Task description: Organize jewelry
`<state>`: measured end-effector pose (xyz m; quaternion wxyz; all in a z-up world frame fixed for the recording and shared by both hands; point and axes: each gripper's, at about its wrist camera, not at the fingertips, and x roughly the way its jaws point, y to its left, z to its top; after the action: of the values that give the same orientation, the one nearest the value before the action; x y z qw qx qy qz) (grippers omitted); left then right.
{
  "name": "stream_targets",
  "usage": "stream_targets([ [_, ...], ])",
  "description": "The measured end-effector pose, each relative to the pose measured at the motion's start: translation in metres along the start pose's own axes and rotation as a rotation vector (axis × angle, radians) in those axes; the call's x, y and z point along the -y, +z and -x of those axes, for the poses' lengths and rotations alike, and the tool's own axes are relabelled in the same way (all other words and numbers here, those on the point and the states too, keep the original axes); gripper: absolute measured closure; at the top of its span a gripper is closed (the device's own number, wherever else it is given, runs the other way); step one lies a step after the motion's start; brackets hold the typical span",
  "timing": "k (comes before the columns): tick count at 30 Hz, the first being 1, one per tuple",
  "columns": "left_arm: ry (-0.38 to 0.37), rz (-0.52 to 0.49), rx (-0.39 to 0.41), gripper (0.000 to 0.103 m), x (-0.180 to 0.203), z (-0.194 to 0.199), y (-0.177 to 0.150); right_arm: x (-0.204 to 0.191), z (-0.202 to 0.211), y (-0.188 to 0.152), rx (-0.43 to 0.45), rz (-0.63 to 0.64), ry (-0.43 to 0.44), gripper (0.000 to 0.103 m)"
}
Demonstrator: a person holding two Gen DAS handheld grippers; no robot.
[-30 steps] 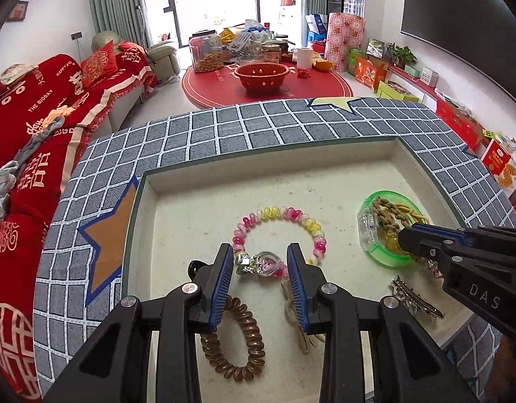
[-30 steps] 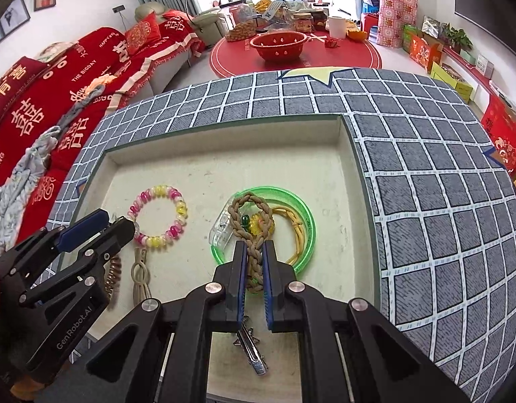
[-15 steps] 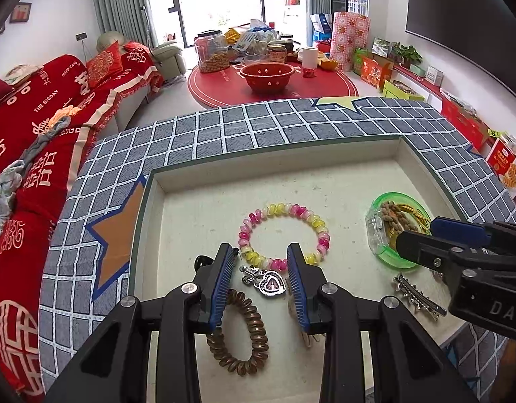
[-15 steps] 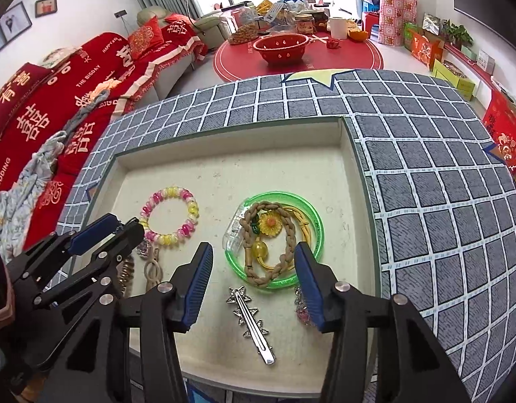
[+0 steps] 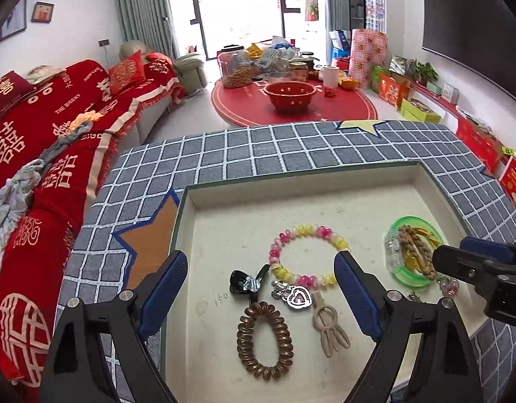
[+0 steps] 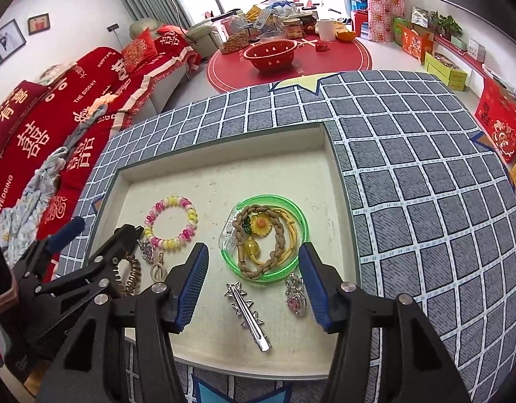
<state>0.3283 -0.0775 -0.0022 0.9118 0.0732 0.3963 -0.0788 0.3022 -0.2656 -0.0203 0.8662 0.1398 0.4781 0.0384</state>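
Both tongs, left (image 5: 260, 280) and right (image 6: 253, 277), hover released over the tray (image 6: 221, 149); next pickup should close squarely on one piece, avoiding neighbours.

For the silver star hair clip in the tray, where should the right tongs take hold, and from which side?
Grip the silver star hair clip across its narrow middle, coming from above with the right tongs. It lies flat and long, pointing toward the near rim of the tray, so the fingers should close on its two long edges.
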Motion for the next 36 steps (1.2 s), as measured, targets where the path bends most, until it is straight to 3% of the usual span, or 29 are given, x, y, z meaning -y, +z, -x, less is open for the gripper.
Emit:
stream_targets([
  [11,0.006,0.013,-0.029,0.002,-0.010,-0.003,-0.002,-0.002,-0.001,-0.001,-0.015,0.005,-0.005,0.042],
  [13,0.012,0.015,-0.032,0.000,-0.012,-0.002,-0.002,-0.004,-0.002,-0.001,-0.019,0.006,-0.005,0.031],
  [17,0.012,0.021,-0.038,0.000,-0.016,0.000,-0.004,-0.006,-0.002,-0.001,-0.029,0.010,-0.006,0.029],
  [19,0.014,0.023,-0.042,0.000,-0.017,0.000,-0.005,-0.006,-0.004,-0.001,-0.044,0.006,-0.003,0.021],
  [22,0.020,0.016,-0.044,0.000,-0.017,0.002,-0.006,-0.005,-0.004,-0.001,-0.051,-0.002,-0.002,0.018],
  [36,0.038,0.013,-0.044,0.000,-0.022,0.016,-0.014,-0.009,-0.002,-0.010,-0.080,0.023,-0.049,0.015],
])
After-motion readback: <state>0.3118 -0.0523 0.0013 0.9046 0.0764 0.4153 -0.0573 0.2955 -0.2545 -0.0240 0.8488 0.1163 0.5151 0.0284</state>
